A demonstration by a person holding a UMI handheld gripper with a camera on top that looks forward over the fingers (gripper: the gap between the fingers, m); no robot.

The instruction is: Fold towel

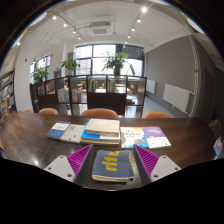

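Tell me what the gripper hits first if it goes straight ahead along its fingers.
Probably the grey book lying on the table between the open gripper fingers; depth is hard to judge.

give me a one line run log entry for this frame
gripper: open, above table | between fingers: grey book with yellow print lying on brown wooden table | beyond: more books | towel: not seen
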